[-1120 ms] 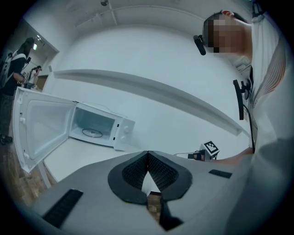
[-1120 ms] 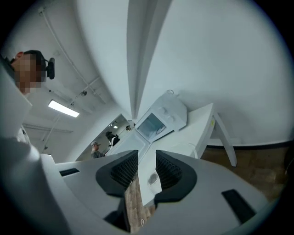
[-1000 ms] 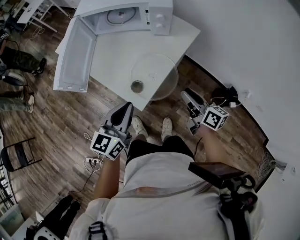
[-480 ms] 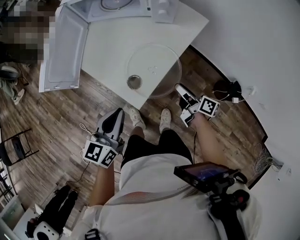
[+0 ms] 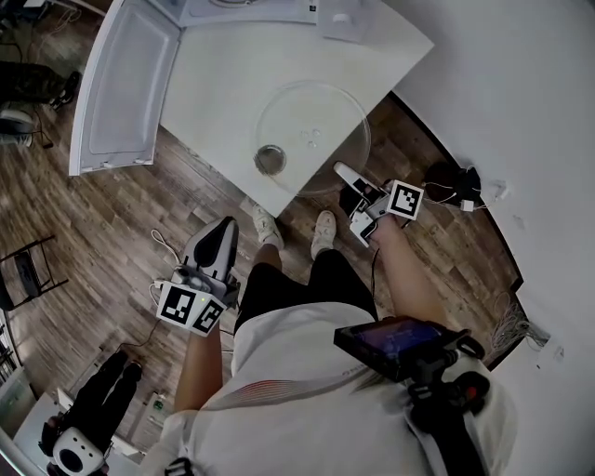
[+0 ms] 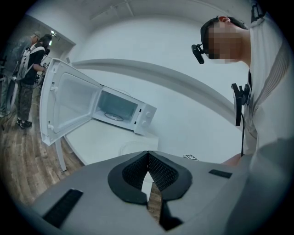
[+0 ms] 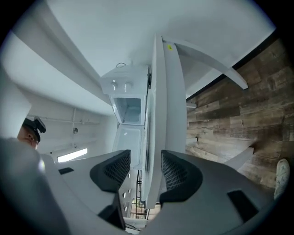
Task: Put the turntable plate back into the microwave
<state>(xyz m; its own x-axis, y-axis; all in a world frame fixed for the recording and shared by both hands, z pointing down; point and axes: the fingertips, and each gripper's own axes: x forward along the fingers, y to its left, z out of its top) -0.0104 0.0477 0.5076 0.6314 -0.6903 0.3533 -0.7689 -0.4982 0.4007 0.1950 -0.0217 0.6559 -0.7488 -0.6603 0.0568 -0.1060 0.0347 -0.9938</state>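
Observation:
The clear glass turntable plate [image 5: 311, 135] lies flat on the white table [image 5: 223, 84], its near rim over the table's corner. A small dark round piece [image 5: 271, 159] shows at its near-left part. The microwave [image 5: 251, 9] stands at the far end, door [image 5: 121, 88] swung wide, a roller ring [image 6: 112, 117] inside. My right gripper [image 5: 346, 177] is rolled on its side at the plate's near rim. Its jaws have just been opening and stand open, the table's edge [image 7: 154, 137] between the pads [image 7: 177, 172]. My left gripper [image 5: 216, 246] hangs shut and empty over the floor.
A black chair [image 5: 23, 279] and cables lie on the wood floor at left. People stand beyond the microwave door [image 6: 32, 69]. A dark object with wires [image 5: 451, 177] sits by the wall at right. My own shoes [image 5: 265, 226] are below the table corner.
My right gripper has come in and down to the plate's near rim and rolled onto its side. The left gripper has sunk a little. The table has drawn closer in the head view.

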